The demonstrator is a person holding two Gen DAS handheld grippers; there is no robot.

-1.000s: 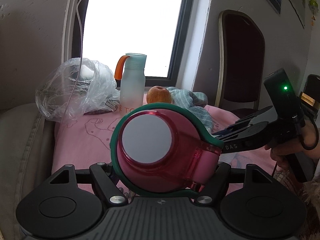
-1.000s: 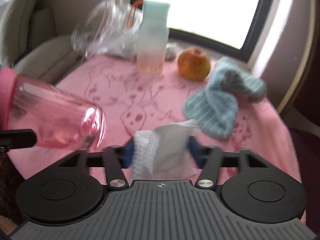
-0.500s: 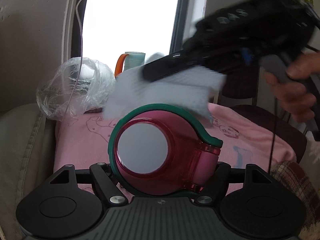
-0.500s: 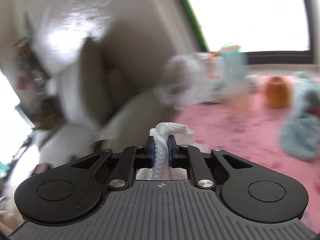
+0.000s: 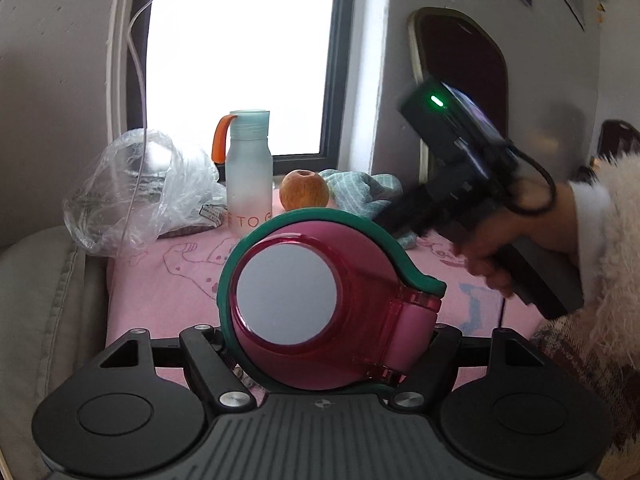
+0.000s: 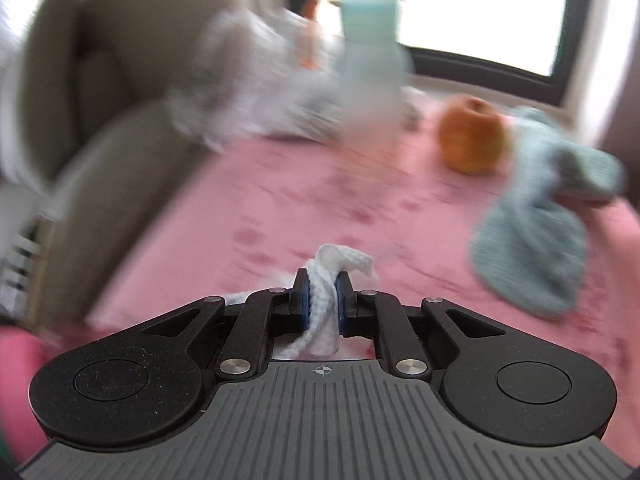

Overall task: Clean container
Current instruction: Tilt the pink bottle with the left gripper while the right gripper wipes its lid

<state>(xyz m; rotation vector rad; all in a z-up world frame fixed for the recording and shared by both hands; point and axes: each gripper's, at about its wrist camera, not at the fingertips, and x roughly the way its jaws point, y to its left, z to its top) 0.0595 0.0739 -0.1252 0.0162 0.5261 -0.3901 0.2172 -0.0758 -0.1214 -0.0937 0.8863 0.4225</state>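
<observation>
A pink printed cloth [image 5: 160, 280] covers the worktop below a bright window. At lower centre, the left gripper [image 5: 320, 360] clamps the translucent pink lidded bottle [image 5: 320, 304]; the right gripper [image 6: 323, 306] pinches a white woven rag [image 6: 326, 300]. Wiping is seemingly in hand; next, rag must meet bottle.

Bright window [image 5: 240, 60] in grey wall, dark chair [image 5: 464, 64] beside, pink-covered table [image 6: 280, 208]

Black tool [image 6: 323, 304] — blue pads, silver screws — fluffy cream sleeve [image 5: 616, 216].

Right gripper [image 5: 460, 200] swung from above container [image 5: 320, 308] rightward
</observation>
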